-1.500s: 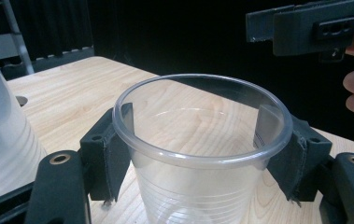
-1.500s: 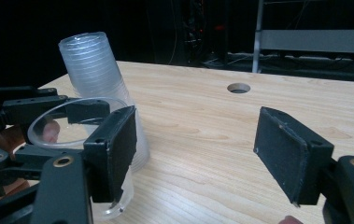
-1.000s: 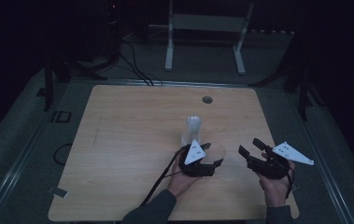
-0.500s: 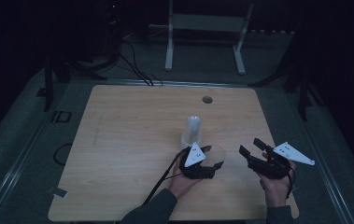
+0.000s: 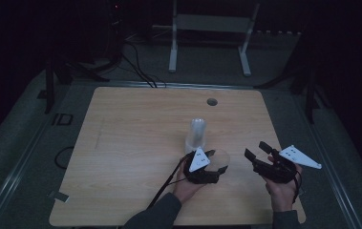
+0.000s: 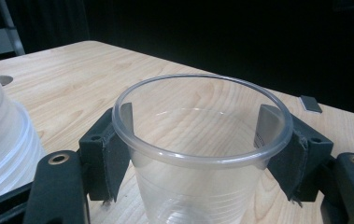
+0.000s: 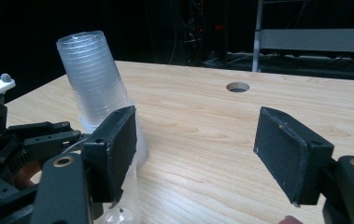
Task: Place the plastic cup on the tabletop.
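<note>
Clear plastic cup [image 6: 200, 154] stands upright, mouth up, on the bench [image 5: 135, 138], directly between the two fingers [image 6: 107, 158] of the left gripper [image 5: 215, 161]. Its long axis is vertical, and the fingers flank it just under the rim, one on each side. The jaws have just been opening a little with the cup between them. From the left gripper view the pads sit right at the cup wall; I cannot tell whether they are pressing on it or have just let go. The wall shows no visible dent.

Stack of clear cups [image 5: 196, 135] stands rim down just beyond the single cup, slightly tilted in the right gripper view [image 7: 97, 79], and close beside the left gripper. The left hand is therefore the nearer one to both cup and stack.

Right gripper [image 5: 256, 151] is held off to the right, well apart from the cup, with its fingers [image 7: 289, 151] spread wide and empty.

Bench: pale wood-grain top, a round grommet hole [image 5: 211, 101] near the far edge. The room around is dark, with cables on the floor and a white metal frame [image 5: 210, 28] behind.
</note>
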`<action>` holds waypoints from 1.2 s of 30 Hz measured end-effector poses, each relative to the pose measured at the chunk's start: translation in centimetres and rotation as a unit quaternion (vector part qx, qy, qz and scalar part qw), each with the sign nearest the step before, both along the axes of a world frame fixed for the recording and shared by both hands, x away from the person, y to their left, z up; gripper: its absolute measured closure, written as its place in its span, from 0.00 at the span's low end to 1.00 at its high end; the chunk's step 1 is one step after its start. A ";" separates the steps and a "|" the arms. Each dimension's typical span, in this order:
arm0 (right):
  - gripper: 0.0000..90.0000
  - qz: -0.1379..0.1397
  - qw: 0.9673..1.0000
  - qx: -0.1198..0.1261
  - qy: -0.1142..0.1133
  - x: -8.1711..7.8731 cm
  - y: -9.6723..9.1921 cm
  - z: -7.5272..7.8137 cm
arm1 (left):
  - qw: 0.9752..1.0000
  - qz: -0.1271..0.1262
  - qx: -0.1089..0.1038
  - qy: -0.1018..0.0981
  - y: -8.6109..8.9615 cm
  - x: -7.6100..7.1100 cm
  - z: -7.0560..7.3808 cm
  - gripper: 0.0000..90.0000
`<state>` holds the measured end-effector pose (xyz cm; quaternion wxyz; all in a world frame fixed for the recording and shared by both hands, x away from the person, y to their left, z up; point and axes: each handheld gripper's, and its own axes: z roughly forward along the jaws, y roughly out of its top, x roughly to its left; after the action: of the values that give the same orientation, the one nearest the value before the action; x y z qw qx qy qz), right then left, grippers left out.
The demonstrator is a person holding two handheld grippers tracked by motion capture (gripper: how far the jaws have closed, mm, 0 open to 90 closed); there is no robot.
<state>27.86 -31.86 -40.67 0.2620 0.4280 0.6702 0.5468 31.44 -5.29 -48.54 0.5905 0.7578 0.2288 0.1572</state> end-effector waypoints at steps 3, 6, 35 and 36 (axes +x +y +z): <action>0.33 0.001 1.000 -0.001 0.000 0.0 0.0 0.0 | 1.000 0.002 0.002 0.000 0.0 0.0 -0.2 0.32; 0.33 0.001 1.000 -0.001 0.001 0.0 0.1 0.0 | 1.000 0.003 0.006 0.000 -0.1 0.0 -0.4 0.32; 0.33 0.000 1.000 0.001 0.000 0.0 -0.1 -0.1 | 0.999 0.003 0.030 0.021 -0.2 0.0 -0.8 0.21; 0.33 -0.001 1.000 0.001 0.001 0.0 -0.1 -0.1 | 0.999 0.003 0.031 0.022 -0.2 0.0 -0.7 0.19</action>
<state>27.85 -31.99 -40.77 0.2614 0.4292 0.6693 0.5473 31.43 -5.50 -49.29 0.5611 0.7784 0.2390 0.1487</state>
